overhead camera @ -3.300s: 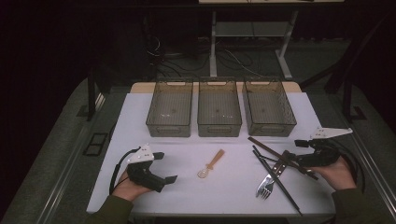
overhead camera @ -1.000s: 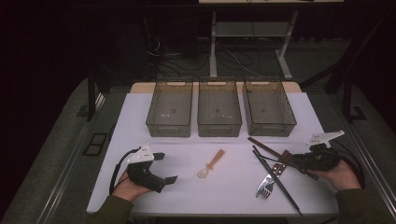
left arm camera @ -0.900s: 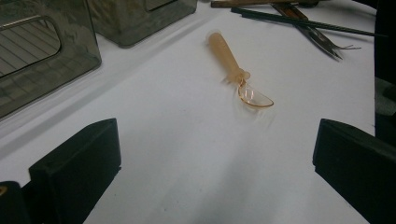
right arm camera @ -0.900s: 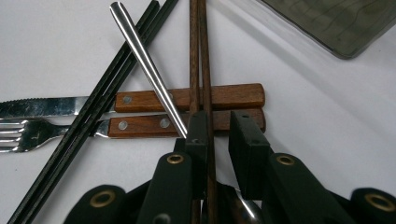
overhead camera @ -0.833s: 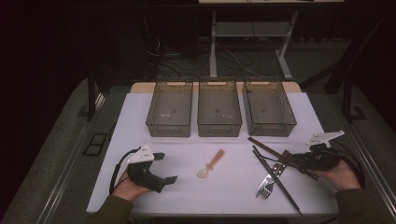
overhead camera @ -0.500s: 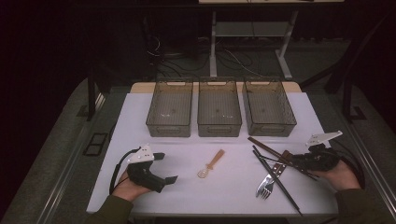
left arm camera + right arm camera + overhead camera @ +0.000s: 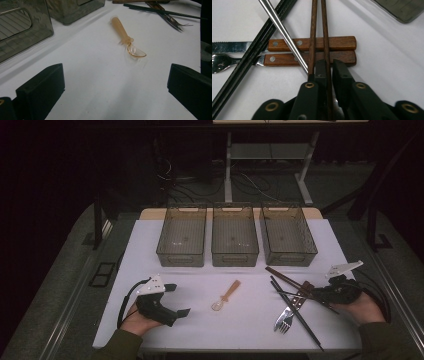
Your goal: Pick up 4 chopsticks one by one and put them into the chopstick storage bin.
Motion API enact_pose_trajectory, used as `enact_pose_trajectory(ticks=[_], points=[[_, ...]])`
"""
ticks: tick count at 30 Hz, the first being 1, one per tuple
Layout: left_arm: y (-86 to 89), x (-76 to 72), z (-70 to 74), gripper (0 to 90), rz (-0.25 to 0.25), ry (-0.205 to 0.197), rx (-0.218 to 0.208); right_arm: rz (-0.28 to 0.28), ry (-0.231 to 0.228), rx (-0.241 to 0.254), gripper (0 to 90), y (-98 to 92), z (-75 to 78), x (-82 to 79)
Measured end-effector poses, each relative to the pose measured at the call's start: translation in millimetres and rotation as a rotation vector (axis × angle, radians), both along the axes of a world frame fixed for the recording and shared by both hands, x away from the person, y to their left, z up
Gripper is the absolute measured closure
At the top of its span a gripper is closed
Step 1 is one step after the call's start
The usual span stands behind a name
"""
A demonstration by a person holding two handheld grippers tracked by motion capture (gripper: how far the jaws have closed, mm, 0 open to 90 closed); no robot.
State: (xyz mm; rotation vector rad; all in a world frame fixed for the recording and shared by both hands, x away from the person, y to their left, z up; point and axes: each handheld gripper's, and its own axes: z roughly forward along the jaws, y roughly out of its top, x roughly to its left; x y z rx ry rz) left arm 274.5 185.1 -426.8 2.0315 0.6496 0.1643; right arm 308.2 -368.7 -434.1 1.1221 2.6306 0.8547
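Between the right gripper's (image 7: 327, 68) jaws, one brown chopstick (image 7: 323, 30), jaws just closing, clenched on it

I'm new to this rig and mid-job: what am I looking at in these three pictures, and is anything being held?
There is no robot arm. A person holds a two-jaw gripper in each hand. The high view looks down on the white table; each of the other two views rides on one gripper and looks along its black jaws.

On the table are three empty bins, a small amber spoon and, at the right, a pile: a wooden-handled fork and knife, black chopsticks, a steel chopstick and brown chopsticks.

The left gripper rests open and empty. The right gripper has just been closing, with one brown chopstick between its jaws. Whether it already pinches the chopstick is unclear.
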Motion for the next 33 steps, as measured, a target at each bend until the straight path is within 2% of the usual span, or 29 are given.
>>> enact_pose_trajectory(ticks=[11, 19, 24, 33], points=[[-0.1, 0.1, 0.0, 0.1, -0.002, 0.0, 0.0, 0.011, -0.001, 0.011, 85.3, 0.0, 1.8, -0.8], [-1.3, -0.2, -1.0, 0.1, -0.007, 0.005, 0.002, 0.02, -0.018, 0.042, 85.6, -2.9, 7.1, -2.7], [-2.2, -0.3, -1.7, 0.1, -0.016, 0.007, 0.004, 0.024, -0.028, 0.09, 85.6, -5.4, 13.4, -6.6], [-2.9, -0.4, -1.9, 0.1, -0.018, 0.008, 0.002, 0.045, -0.064, 0.12, 85.6, -0.2, 23.5, -14.5]])
